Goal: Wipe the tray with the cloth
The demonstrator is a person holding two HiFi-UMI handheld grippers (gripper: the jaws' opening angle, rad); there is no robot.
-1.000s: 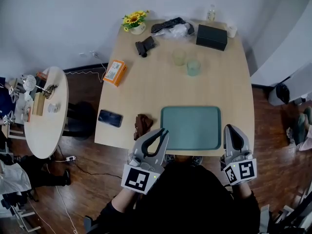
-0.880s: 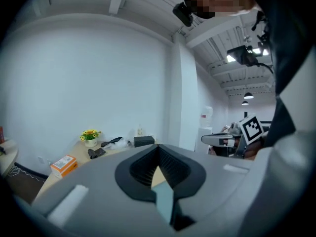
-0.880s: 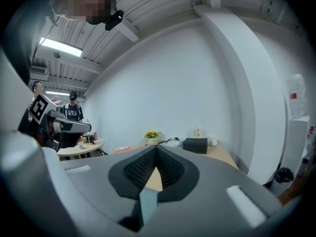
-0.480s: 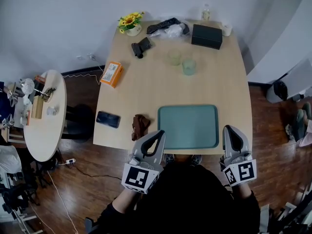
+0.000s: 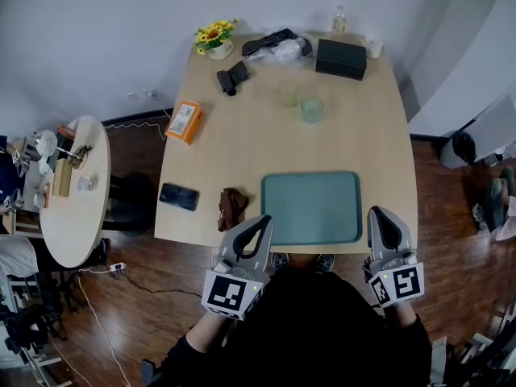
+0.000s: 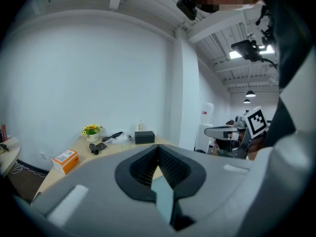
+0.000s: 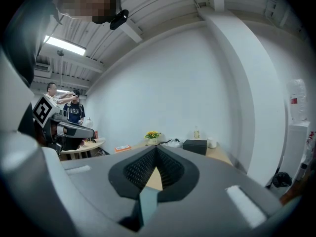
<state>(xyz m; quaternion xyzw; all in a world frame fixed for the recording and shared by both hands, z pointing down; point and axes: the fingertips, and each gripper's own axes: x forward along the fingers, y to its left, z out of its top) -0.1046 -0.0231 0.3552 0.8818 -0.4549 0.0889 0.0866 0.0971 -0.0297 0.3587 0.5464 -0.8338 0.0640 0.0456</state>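
Observation:
A teal tray (image 5: pixel 310 207) lies near the wooden table's front edge. To its left, on the table, sits a crumpled brown cloth (image 5: pixel 232 206). My left gripper (image 5: pixel 264 221) is held just off the front edge, between cloth and tray, its jaws shut with nothing in them. My right gripper (image 5: pixel 379 214) hangs by the tray's front right corner, shut and empty too. In the left gripper view the shut left gripper (image 6: pixel 158 147) points over the table; the right gripper view shows the right gripper (image 7: pixel 155 148) closed the same way.
A black phone (image 5: pixel 179 197) lies left of the cloth. Farther back on the table (image 5: pixel 242 143) stand an orange box (image 5: pixel 185 121), two glass cups (image 5: pixel 301 101), a black box (image 5: pixel 340 58), sunflowers (image 5: pixel 214 37) and a bottle (image 5: pixel 339 18). A small round table (image 5: pixel 72 208) stands at the left.
The head view has shifted slightly, so the table sits a little to the left and higher in the frame. Both grippers stay where they were, below the front edge.

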